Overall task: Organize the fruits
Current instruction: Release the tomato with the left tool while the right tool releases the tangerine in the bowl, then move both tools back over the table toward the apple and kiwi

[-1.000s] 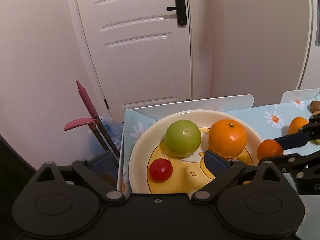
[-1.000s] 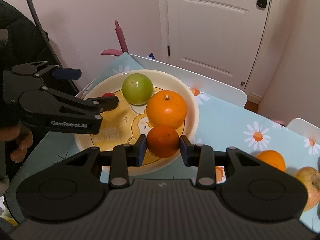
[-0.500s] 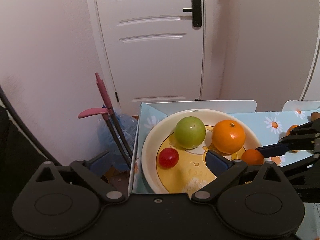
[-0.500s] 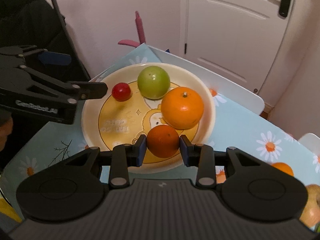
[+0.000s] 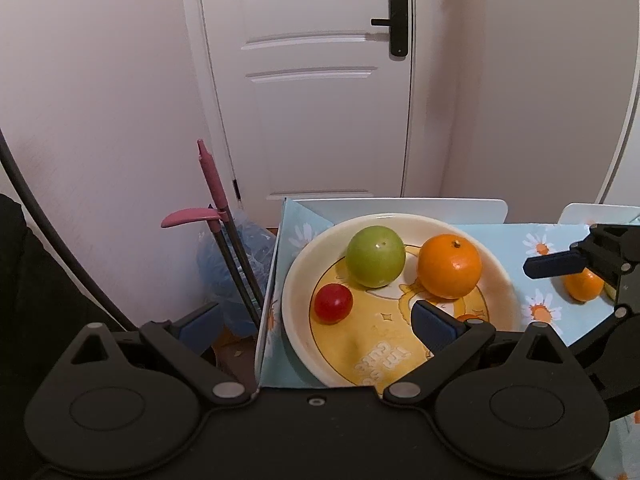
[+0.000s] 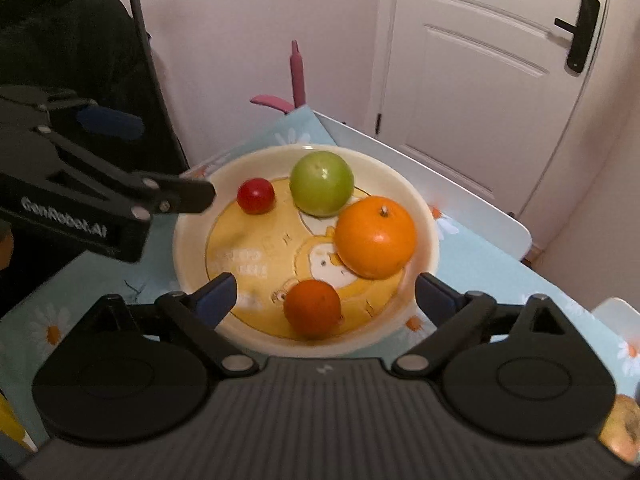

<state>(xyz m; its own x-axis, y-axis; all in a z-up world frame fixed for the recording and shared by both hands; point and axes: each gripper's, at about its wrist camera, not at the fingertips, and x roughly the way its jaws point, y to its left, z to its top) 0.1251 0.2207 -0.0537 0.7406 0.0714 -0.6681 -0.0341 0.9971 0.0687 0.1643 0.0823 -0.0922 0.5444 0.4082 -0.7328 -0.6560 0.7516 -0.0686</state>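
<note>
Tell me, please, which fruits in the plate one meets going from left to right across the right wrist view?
Red tomato → small dark orange → green apple → large orange, all inside the plate.

A white panelled door fills the back of the room, closed, with a black lever handle on its right edge. Pale pinkish walls flank it on both sides, and the two meet in a corner just right of the door frame. The light is soft and even, with a warm tint. Against the left wall leans a pink-handled cleaning tool on dark rods, beside a crumpled blue plastic bag on the floor (the floor itself barely shows). The surface wears a light blue cloth printed with daisies, and white chair backs stand at its far edge.
</note>
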